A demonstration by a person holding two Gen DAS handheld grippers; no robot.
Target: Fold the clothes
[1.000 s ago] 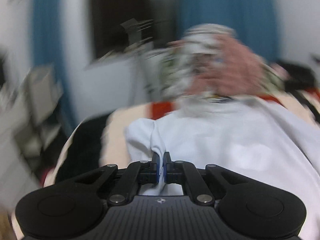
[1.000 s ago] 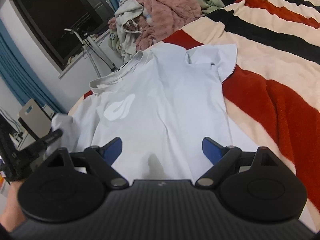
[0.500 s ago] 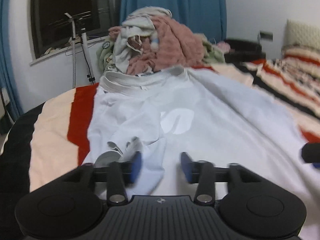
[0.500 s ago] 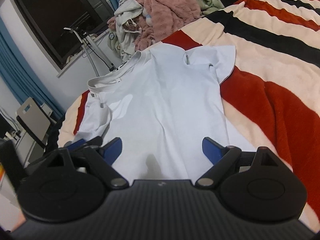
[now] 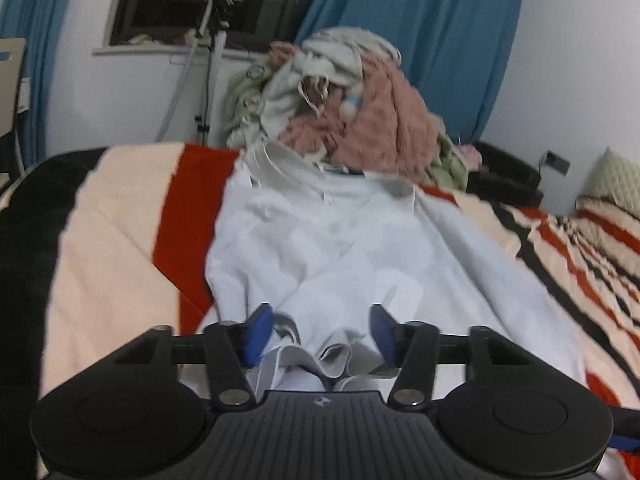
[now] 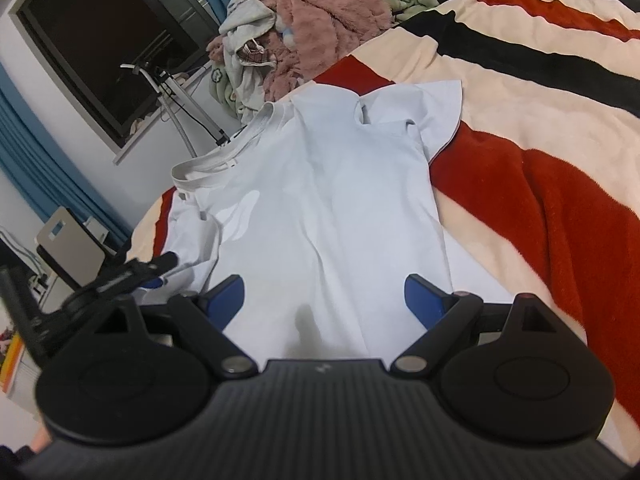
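Observation:
A pale blue-white T-shirt [image 6: 328, 208] lies spread on the striped bed, collar toward the clothes pile; it also shows in the left wrist view [image 5: 340, 248]. Its left sleeve [image 5: 312, 352] lies folded in and crumpled on the body, just under my left gripper [image 5: 318, 332], which is open and empty above it. The right sleeve [image 6: 416, 120] lies out flat on the blanket. My right gripper [image 6: 324, 300] is open and empty, hovering over the shirt's lower hem. The left gripper also shows in the right wrist view [image 6: 156, 272] at the shirt's left edge.
A pile of unfolded clothes [image 5: 344, 100] sits at the head of the shirt, also in the right wrist view [image 6: 304, 28]. The striped red, black and cream blanket [image 6: 540, 160] covers the bed. A stand [image 5: 208, 60] and dark window are beyond the bed edge; a chair [image 6: 68, 244] stands left.
My left gripper let go of the left sleeve, opened wide and drew back; the sleeve now lies folded onto the shirt body. My right gripper has stayed open and nearly still.

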